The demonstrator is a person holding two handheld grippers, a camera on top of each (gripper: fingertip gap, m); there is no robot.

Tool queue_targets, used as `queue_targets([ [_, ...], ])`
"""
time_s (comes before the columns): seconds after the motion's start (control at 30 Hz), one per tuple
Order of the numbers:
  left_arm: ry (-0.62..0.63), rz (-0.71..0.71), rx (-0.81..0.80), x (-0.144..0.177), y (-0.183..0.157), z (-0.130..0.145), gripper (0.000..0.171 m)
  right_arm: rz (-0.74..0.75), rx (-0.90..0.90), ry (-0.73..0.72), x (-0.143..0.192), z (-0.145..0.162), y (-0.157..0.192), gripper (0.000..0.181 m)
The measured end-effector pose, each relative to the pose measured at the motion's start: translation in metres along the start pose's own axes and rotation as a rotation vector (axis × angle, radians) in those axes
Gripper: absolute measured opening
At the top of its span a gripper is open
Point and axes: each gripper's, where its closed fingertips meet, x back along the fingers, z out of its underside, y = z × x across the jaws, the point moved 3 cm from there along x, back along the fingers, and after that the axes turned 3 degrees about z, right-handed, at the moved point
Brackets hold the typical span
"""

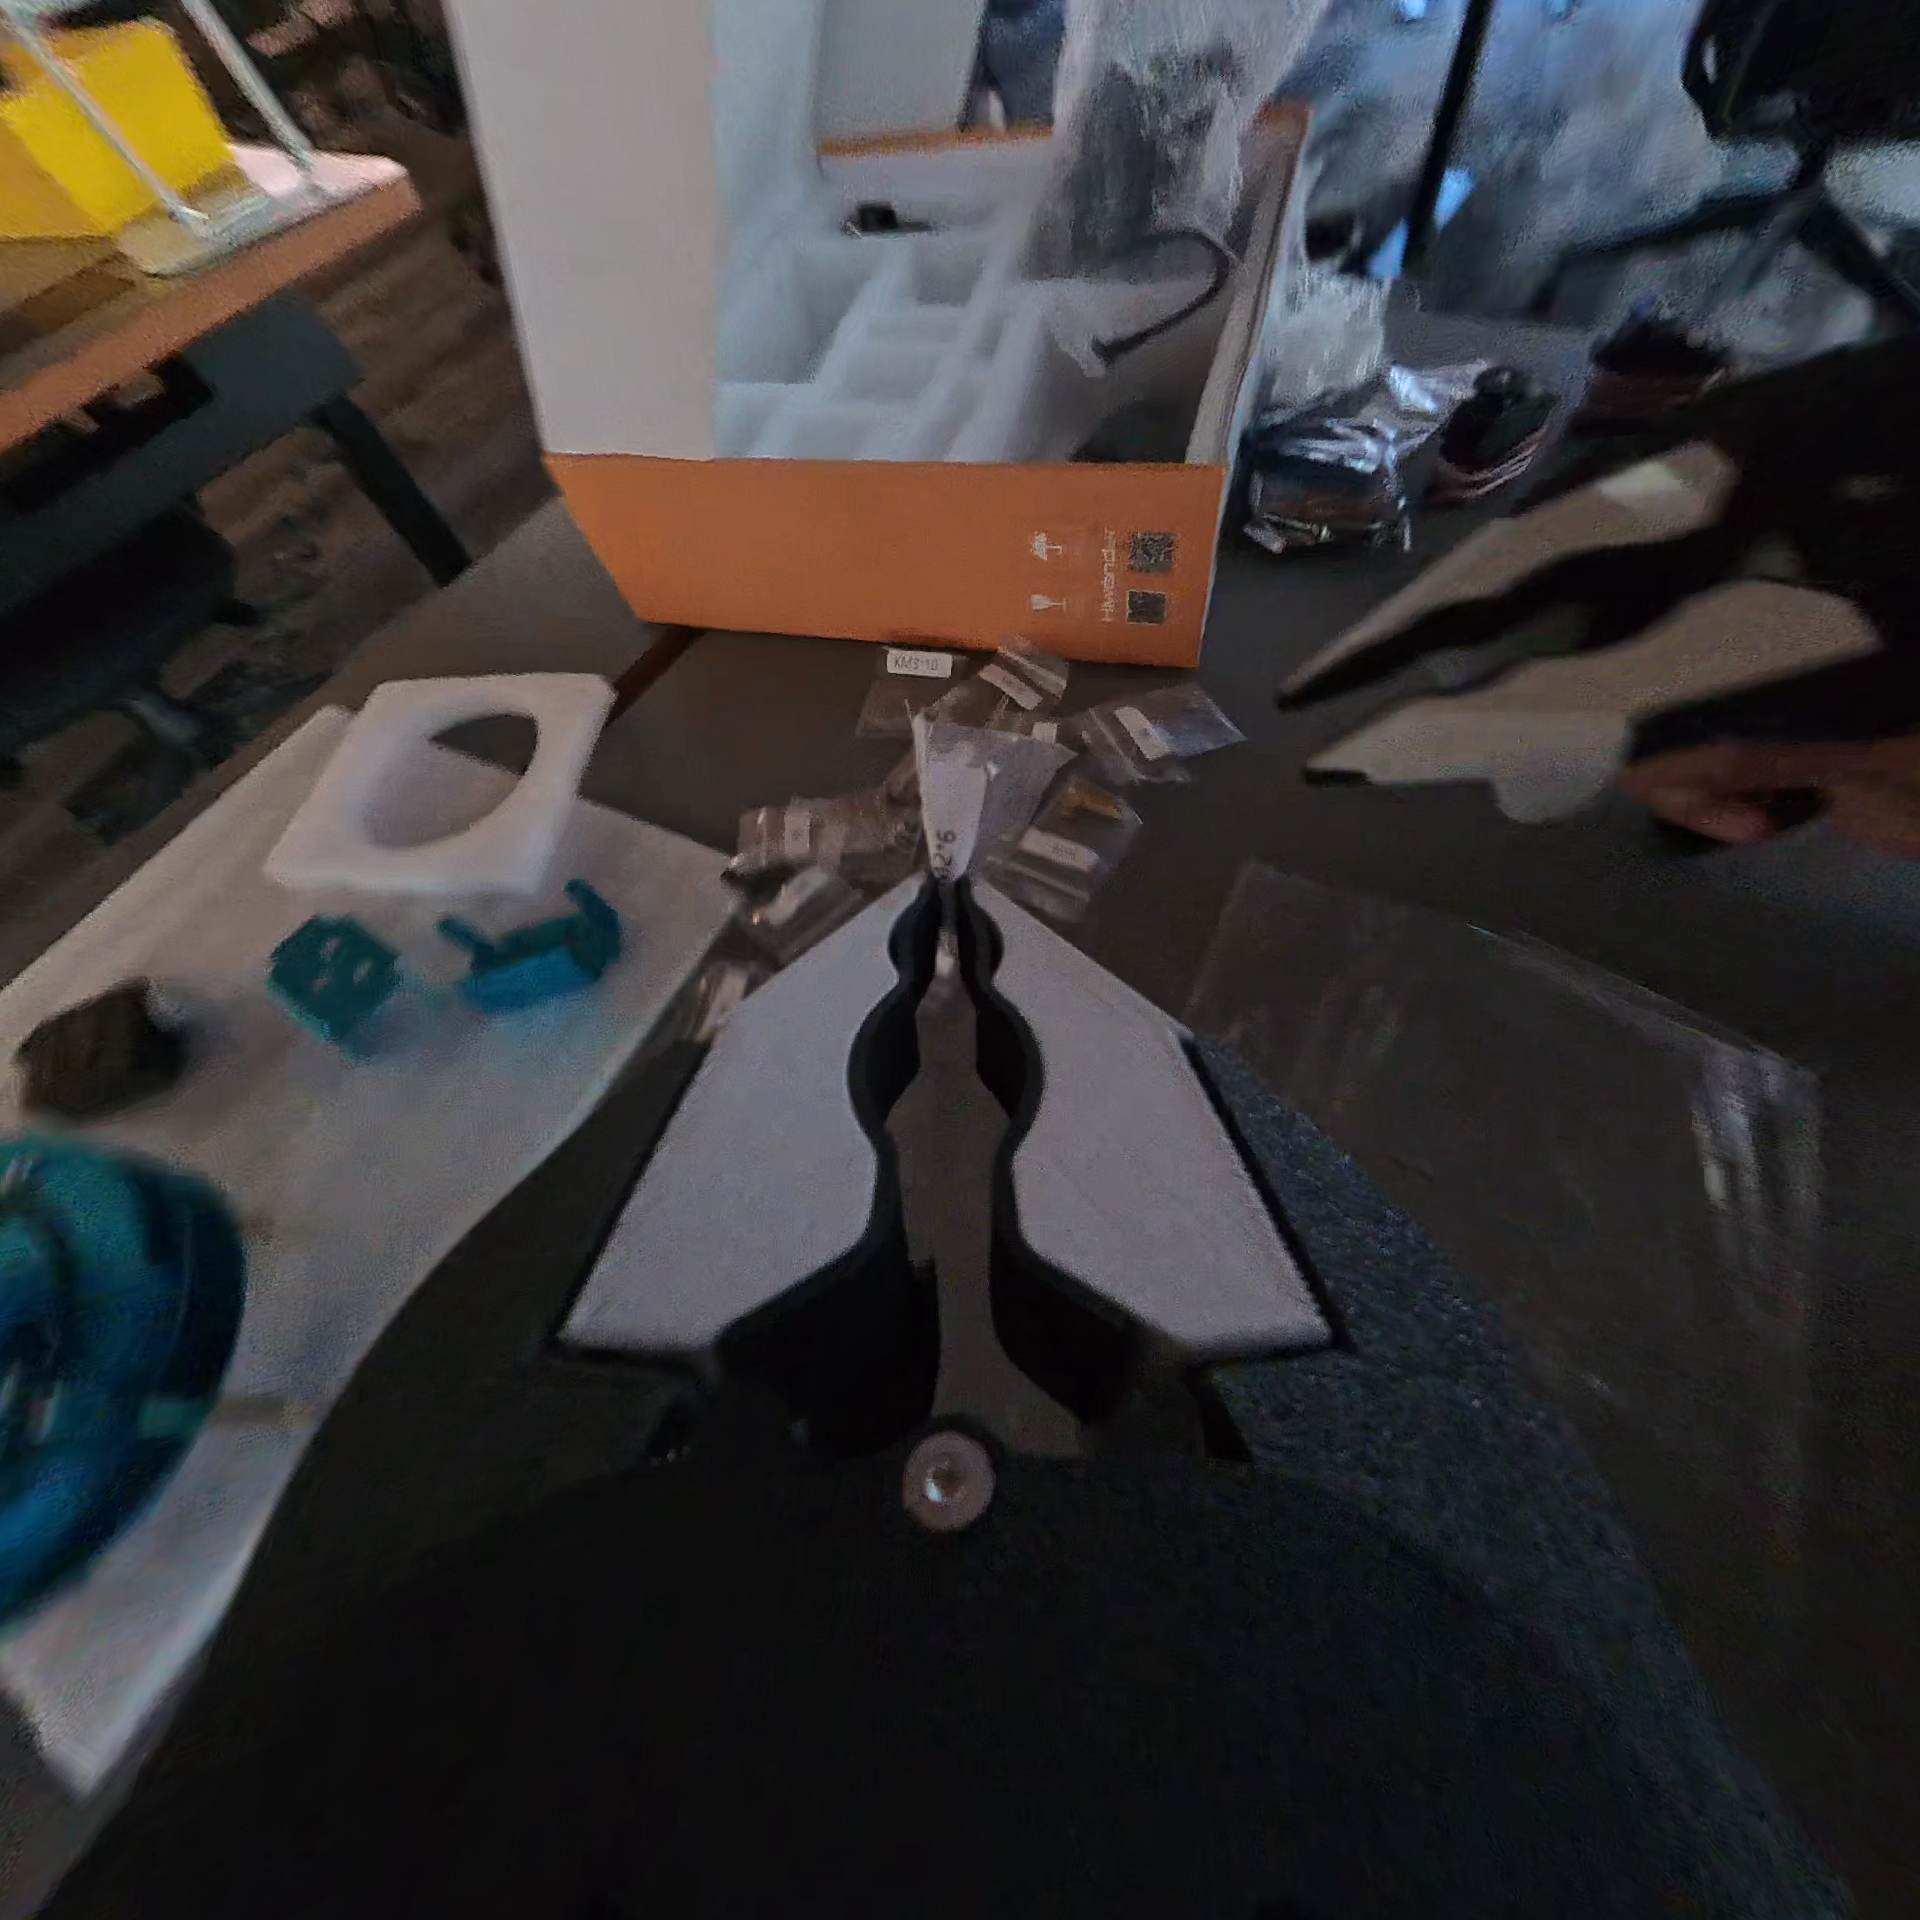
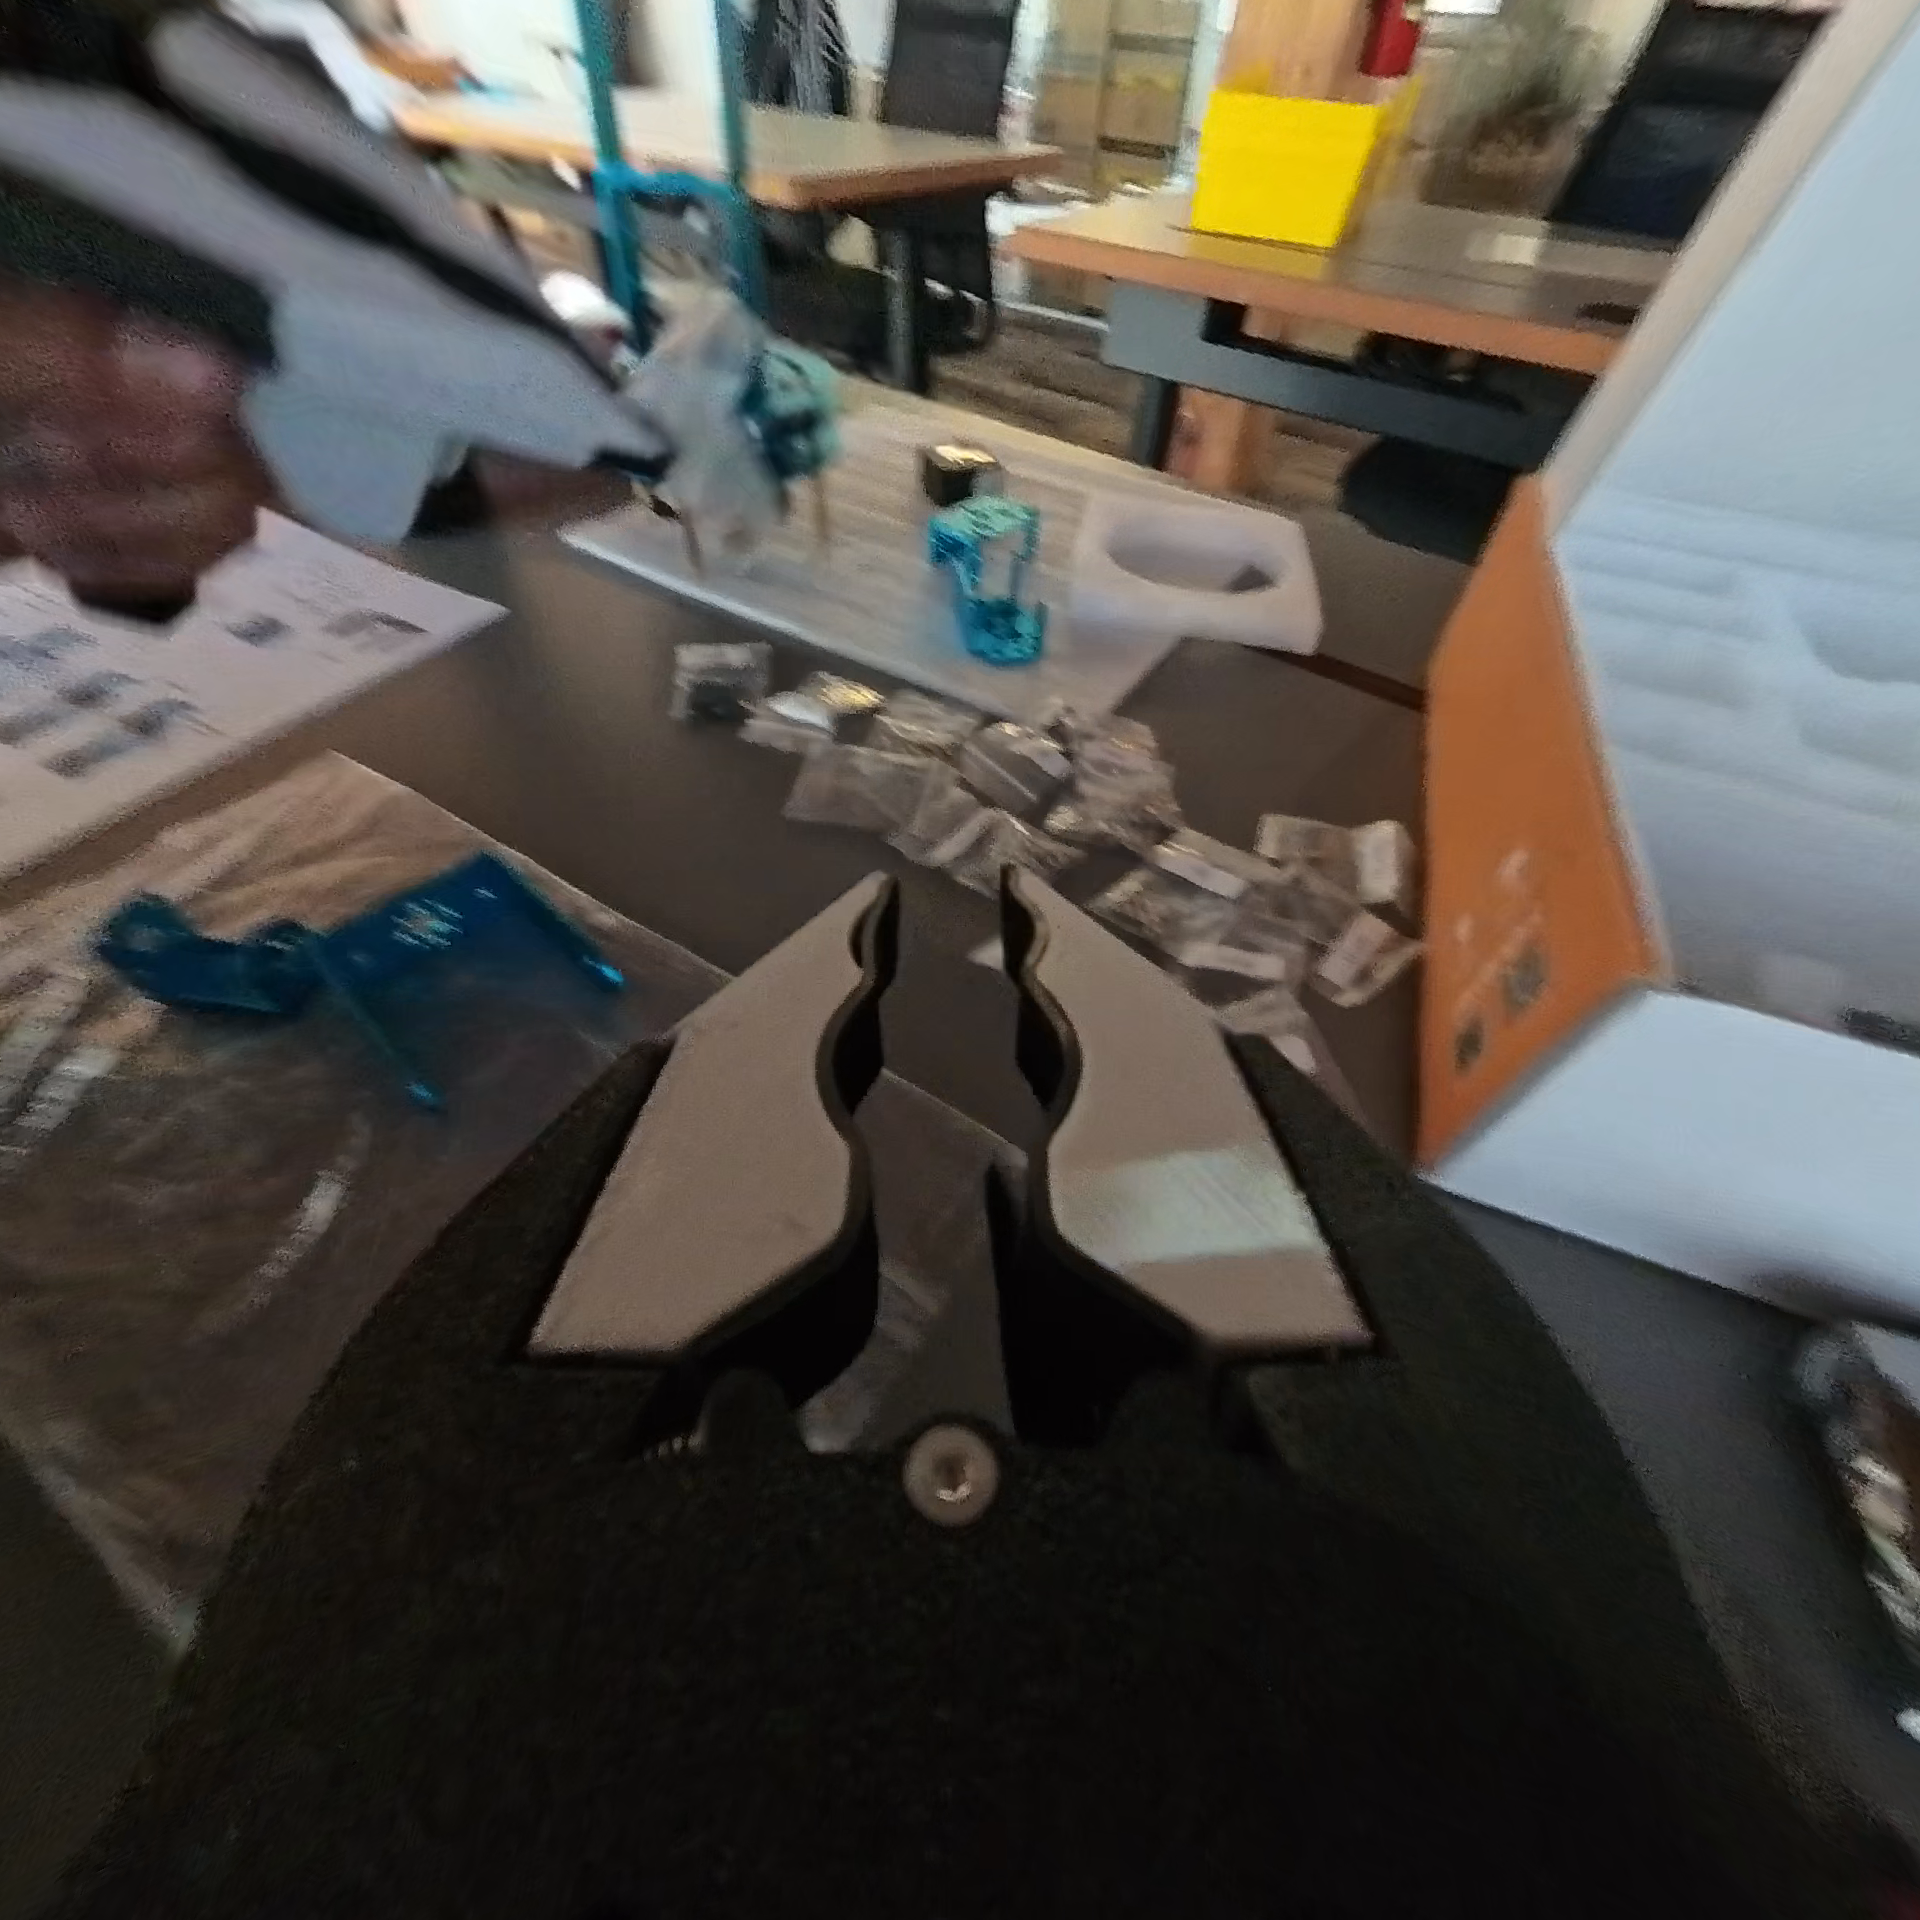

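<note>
One big orange and white box [image 1: 894, 540] stands open at the top middle of the left view; one white foam block [image 1: 447, 790] and two blue parts [image 1: 540, 951] lie at middle left; many little clear bags [image 2: 997, 790], too blurry to count, lie mid-frame; the left gripper [image 1: 943, 894] pinches one small bag [image 1: 951, 805], lifted off the pile; the right gripper [image 2: 948, 894] is a little open and holds nothing.
</note>
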Motion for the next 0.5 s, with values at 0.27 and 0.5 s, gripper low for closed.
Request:
queue_targets([
  [0.27,-0.099,-0.235,-0.098,0.127,-0.029,0.074,0.002,-0.68,-0.308,-0.05,-0.001,-0.058,0.1,0.035],
  [0.5,-0.122,-0.358,-0.366,0.155,-0.037,0.09,0.002,-0.917,-0.314,0.08,-0.022,-0.063,0.176,0.034],
])
